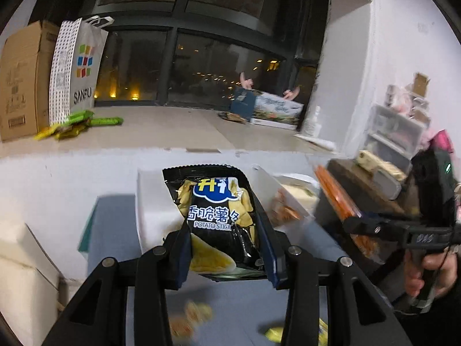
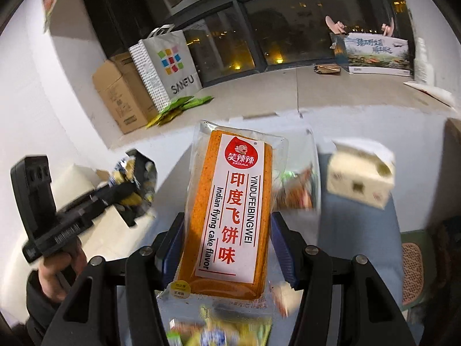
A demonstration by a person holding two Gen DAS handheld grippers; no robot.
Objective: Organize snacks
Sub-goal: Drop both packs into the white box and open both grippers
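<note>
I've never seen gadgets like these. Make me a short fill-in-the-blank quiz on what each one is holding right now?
1. The left gripper is shut on a black bag of potato ____.
2. The right gripper holds an ____ packet with a white label.
3. The white shopping bag leans against a ____ box.

Missing words: sticks; orange; cardboard

dark window (image 1: 201,66) (night outside) | white wall (image 1: 374,57) | pale floor (image 1: 173,129) | cardboard box (image 1: 23,80) at left
</note>
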